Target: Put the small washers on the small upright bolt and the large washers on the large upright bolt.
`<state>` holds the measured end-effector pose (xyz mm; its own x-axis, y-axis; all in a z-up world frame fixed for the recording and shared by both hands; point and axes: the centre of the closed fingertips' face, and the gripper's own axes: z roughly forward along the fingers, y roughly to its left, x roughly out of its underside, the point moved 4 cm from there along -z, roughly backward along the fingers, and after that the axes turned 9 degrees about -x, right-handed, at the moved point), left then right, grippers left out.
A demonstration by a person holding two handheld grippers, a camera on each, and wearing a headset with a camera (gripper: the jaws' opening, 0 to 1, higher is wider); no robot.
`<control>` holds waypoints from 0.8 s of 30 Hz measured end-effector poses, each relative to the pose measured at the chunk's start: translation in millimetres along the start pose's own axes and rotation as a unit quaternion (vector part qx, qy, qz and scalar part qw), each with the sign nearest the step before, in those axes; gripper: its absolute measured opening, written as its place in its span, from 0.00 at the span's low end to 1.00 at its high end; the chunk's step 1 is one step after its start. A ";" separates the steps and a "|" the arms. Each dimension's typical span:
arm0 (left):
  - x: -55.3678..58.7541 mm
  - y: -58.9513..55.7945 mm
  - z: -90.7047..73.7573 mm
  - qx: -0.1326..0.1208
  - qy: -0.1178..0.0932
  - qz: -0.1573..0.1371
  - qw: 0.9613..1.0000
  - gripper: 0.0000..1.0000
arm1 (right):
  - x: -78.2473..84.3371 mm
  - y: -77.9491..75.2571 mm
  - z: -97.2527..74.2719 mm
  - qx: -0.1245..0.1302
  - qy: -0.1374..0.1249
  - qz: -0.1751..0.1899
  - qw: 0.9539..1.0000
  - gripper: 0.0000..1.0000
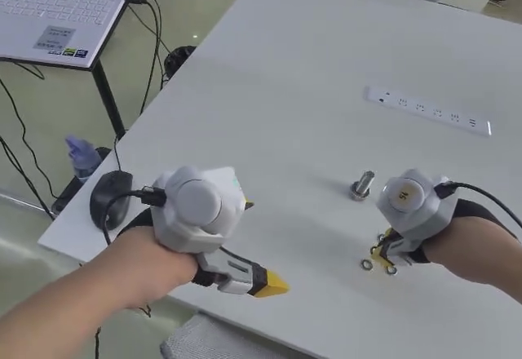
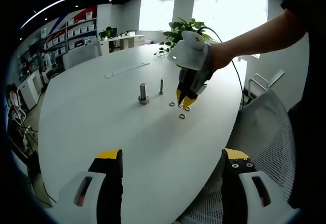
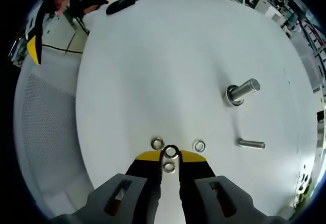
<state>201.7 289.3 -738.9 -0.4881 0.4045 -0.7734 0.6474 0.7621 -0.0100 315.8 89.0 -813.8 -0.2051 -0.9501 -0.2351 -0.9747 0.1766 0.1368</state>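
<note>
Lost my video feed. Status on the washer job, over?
Left gripper open, hovering at table edge. Right gripper down, jaws around a washer, grip unconfirmed. Two washers loose beside it. Nothing blocking large bolt or small bolt.

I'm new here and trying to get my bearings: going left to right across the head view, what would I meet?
From the left: laptop, blue bottle, black mouse, left claw, large bolt, right claw. The power strip is skipped: it stretches above both bolt and right claw.
</note>
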 end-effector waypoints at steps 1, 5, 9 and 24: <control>-0.1 -0.9 0.4 0.000 0.000 0.000 1.000 0.79 | 4.4 -2.1 -2.4 0.001 0.001 0.002 1.000 0.12; 0.7 -5.6 1.8 0.002 0.004 0.000 1.000 0.79 | 24.6 -11.5 -13.5 0.005 0.007 0.013 1.000 0.12; 0.5 -7.9 2.5 0.000 0.005 -0.004 1.000 0.79 | 34.8 -15.5 -23.3 0.007 0.014 0.019 1.000 0.12; -4.5 -18.4 6.3 -0.009 0.009 -0.011 1.000 0.78 | 21.6 -36.7 -51.7 0.014 0.017 -0.006 1.000 0.12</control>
<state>195.8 270.3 -739.2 -0.5124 0.3962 -0.7619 0.6256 0.7800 -0.0151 351.8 48.7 -774.1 -0.1902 -0.9605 -0.2030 -0.9794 0.1714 0.1069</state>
